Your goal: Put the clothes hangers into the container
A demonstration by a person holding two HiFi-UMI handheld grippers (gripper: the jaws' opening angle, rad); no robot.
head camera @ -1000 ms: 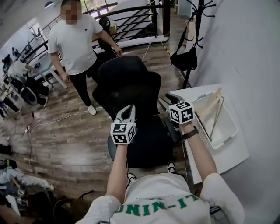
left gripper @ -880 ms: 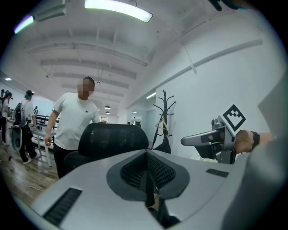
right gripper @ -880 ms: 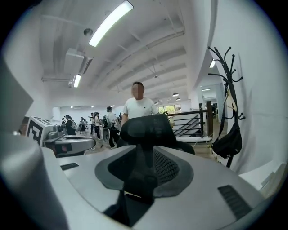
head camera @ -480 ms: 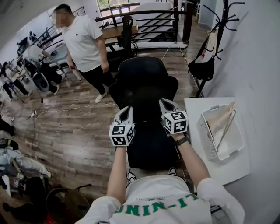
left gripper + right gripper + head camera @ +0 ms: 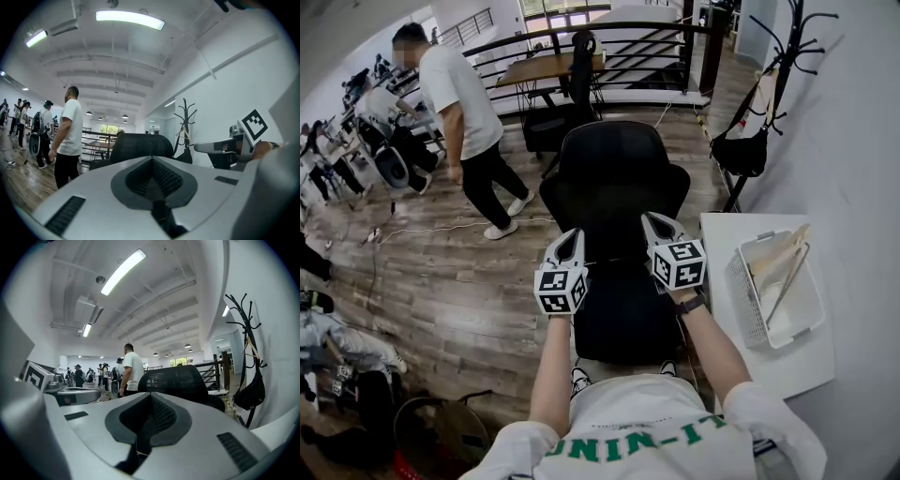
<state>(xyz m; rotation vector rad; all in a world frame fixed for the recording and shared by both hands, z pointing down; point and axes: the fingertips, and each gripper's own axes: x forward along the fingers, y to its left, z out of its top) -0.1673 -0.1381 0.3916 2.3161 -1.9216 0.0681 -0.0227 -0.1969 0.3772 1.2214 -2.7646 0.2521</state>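
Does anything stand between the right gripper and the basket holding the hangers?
Nothing visible does. The right gripper, shut and empty, is above the black chair; the white basket with the hangers sits on the table to its right, with open space between.

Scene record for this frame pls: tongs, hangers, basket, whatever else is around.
left tongs: shut, empty, above the chair
right tongs: shut, empty, level with the left tongs
hangers: in the basket
basket: white, on the table at the person's right
chair: black office chair, straight ahead
bystander: white T-shirt, far left on the wooden floor
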